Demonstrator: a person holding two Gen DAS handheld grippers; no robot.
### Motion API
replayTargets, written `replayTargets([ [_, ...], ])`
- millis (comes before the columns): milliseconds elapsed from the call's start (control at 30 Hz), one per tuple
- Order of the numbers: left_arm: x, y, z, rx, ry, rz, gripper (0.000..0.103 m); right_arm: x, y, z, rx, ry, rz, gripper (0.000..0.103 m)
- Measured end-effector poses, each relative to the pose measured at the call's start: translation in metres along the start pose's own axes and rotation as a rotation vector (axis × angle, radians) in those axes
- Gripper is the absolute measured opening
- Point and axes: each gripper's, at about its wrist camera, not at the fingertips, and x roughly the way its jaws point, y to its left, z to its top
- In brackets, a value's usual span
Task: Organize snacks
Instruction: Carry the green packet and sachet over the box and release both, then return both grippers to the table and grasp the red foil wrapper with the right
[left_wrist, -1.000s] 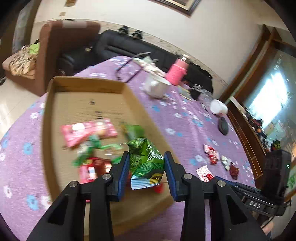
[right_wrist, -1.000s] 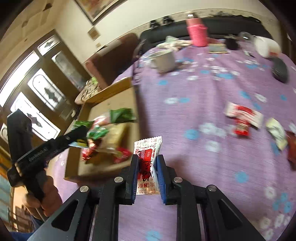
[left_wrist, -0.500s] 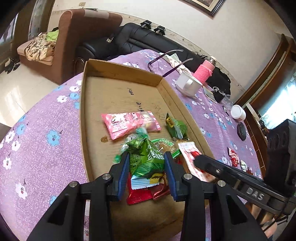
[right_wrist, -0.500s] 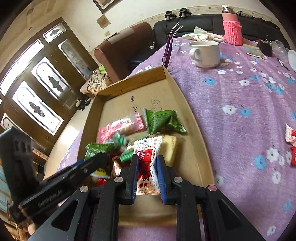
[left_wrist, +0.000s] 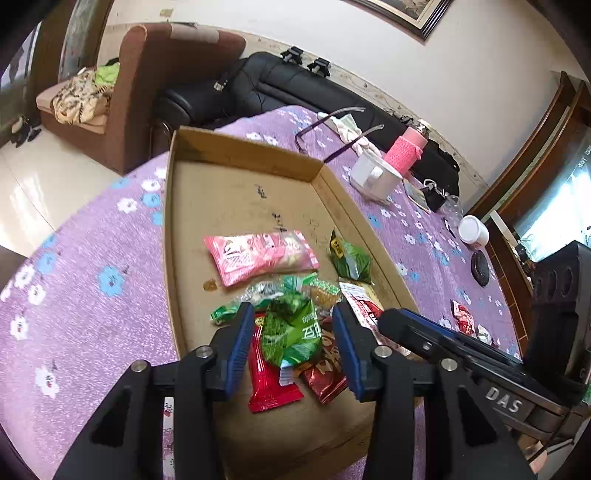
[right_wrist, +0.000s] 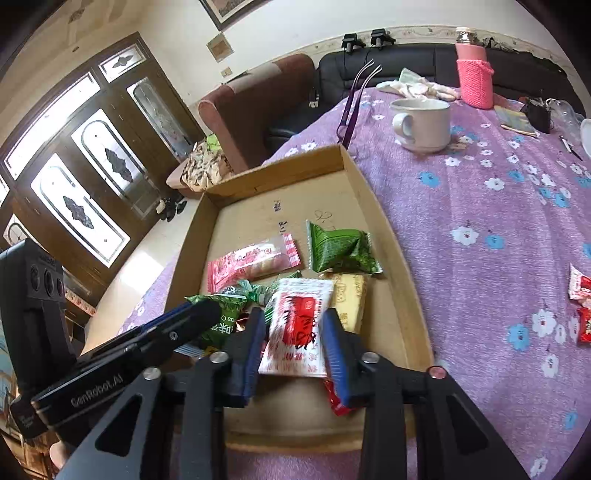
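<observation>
Both claws hang apart over the cardboard tray's (left_wrist: 173, 258) near end (packets freed, it seems): lift the left gripper (left_wrist: 291, 343) and right gripper (right_wrist: 293, 341) straight up, clear of the green packet (left_wrist: 291, 332) and white packet (right_wrist: 297, 325).

One cardboard tray (left_wrist: 236, 155), one white mug (right_wrist: 424, 123), one pink-sleeved bottle (right_wrist: 474, 81) and two hand-held grippers were visible; two green triangular packets (right_wrist: 340, 251) and one pink packet (left_wrist: 258, 254) lay inside.

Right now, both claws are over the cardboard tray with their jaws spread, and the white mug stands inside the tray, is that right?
Not quite: the white mug stands on the purple tablecloth beyond the cardboard tray, as the right wrist view shows. Both the left claw and the right claw are over the tray, jaws spread.
</observation>
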Motion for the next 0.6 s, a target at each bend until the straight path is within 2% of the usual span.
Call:
replayTargets([
  [133,-0.008,-0.007,0.002,0.005,-0.023,0.017,0.049,-0.013,-0.006,-0.002,0.015,-0.012,0.022,0.039],
  [333,-0.019,-0.026,0.001,0.04,-0.043,0.012,0.049,-0.04,-0.027,-0.007,0.058,-0.04,0.041,0.039],
  [467,-0.022,-0.052,-0.003,0.101,-0.046,-0.006,0.049,-0.065,-0.062,-0.014,0.129,-0.064,0.034,0.045],
  [600,-0.021,-0.087,-0.012,0.18,-0.031,-0.038,0.049,-0.088,-0.103,-0.022,0.19,-0.085,-0.006,0.046],
])
